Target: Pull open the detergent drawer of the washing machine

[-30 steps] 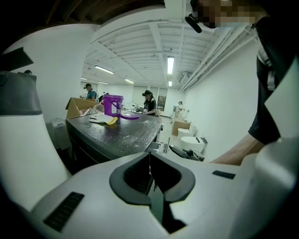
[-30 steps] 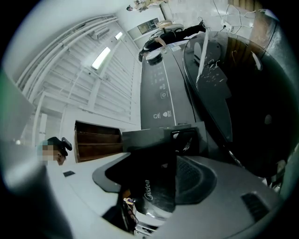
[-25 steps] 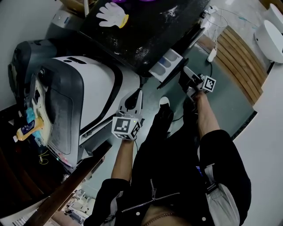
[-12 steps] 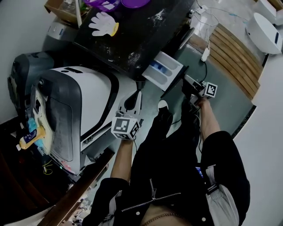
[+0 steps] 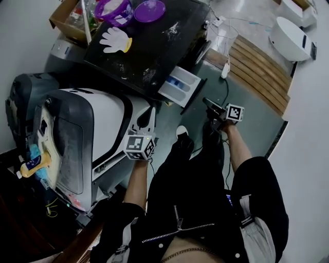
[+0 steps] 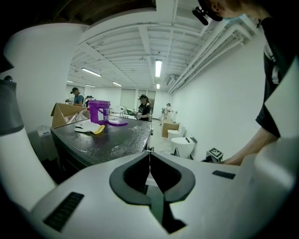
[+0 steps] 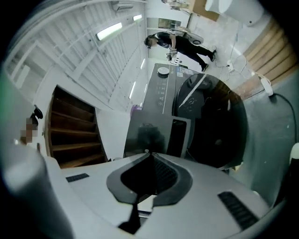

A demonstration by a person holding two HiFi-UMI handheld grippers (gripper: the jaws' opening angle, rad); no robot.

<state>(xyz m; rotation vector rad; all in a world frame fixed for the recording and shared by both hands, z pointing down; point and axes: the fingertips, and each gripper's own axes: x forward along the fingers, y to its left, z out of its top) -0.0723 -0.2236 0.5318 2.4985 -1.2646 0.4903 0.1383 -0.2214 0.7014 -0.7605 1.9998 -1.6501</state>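
Note:
The washing machine (image 5: 154, 56) has a dark, dusty top. Its white detergent drawer (image 5: 177, 83), with a blue compartment, stands pulled out toward the floor side. My right gripper (image 5: 205, 101) hangs just right of the drawer's dark front panel (image 5: 194, 95), apart from it. Its jaws have just been closing and are now shut with nothing between them. In the right gripper view, the right gripper (image 7: 149, 153) faces the machine's front with the drawer (image 7: 179, 136) and round door (image 7: 216, 126). My left gripper (image 5: 152, 108) is shut and empty, beside the machine's corner; in its own view the left gripper (image 6: 149, 152) overlooks the dark top (image 6: 107, 140).
A white and grey appliance (image 5: 87, 133) stands left of the machine. On the top lie a white glove (image 5: 114, 40), a purple bucket (image 5: 115, 9) and a purple lid (image 5: 149, 10). Wooden slats (image 5: 257, 72) and a cable with a plug (image 5: 224, 69) are on the floor at the right.
The right gripper has drawn back from the drawer's front panel and its jaws have closed. The drawer stands farther out than a second ago. The left gripper has hardly moved.

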